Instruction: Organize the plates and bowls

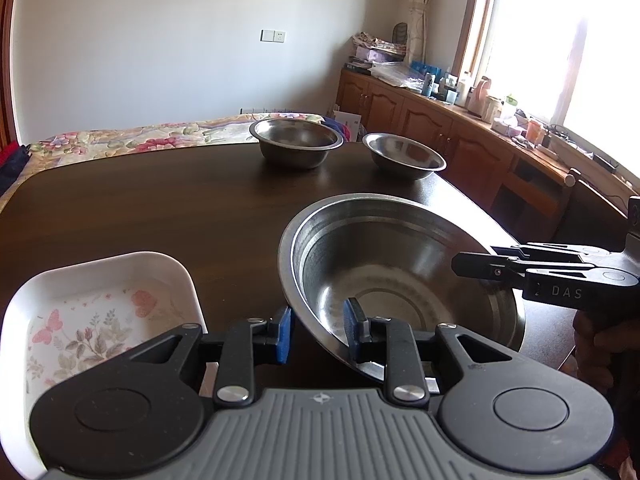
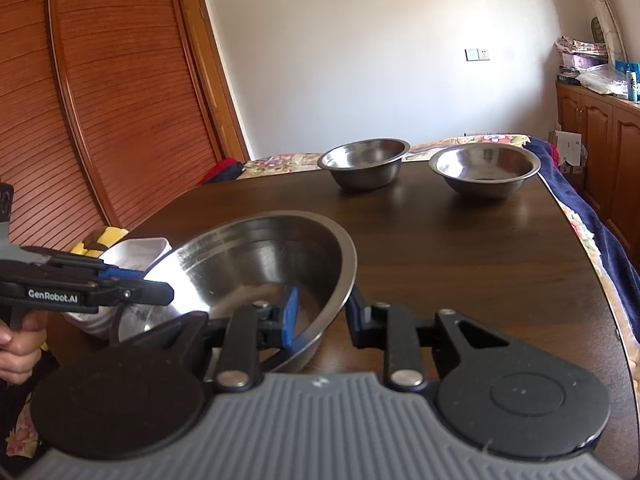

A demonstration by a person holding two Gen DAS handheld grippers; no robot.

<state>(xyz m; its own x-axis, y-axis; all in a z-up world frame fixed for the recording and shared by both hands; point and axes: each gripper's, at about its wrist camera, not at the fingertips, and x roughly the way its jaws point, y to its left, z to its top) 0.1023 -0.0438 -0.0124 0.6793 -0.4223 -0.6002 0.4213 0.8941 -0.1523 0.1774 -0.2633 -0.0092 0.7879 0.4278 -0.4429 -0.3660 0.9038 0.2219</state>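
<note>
Both grippers straddle the big bowl's rim at lower centre: left gripper and right gripper, jaws part-open, not clamped. Two small bowls upper centre stay unstacked; the dish lower left waits.

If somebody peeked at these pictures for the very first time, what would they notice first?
Probably the big shiny steel basin near the front of the dark wooden table, with the left gripper and the right gripper each straddling its rim on opposite sides, jaws not closed. Next, two smaller steel bowls side by side at the table's far edge, and a white floral dish left of the basin.
</note>
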